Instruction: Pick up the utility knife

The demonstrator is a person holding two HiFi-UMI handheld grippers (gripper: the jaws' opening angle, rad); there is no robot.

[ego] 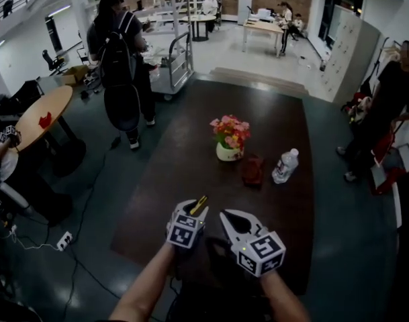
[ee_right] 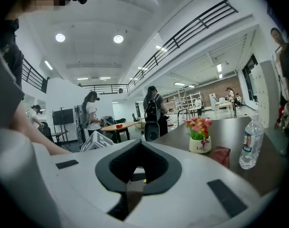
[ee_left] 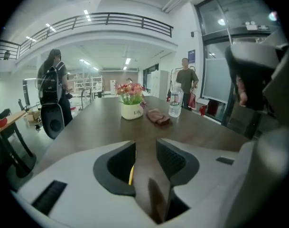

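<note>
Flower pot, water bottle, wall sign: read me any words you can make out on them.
"Life", on the white flower pot.
Label on the water bottle: too blurred to read.
Print on the blue wall sign: too small to read.

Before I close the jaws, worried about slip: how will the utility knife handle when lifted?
The utility knife looks slim and hard-bodied: probably stiff and light. It lies flat on the table, so unlikely to roll. Being narrow, it might twist in the jaws.
</note>
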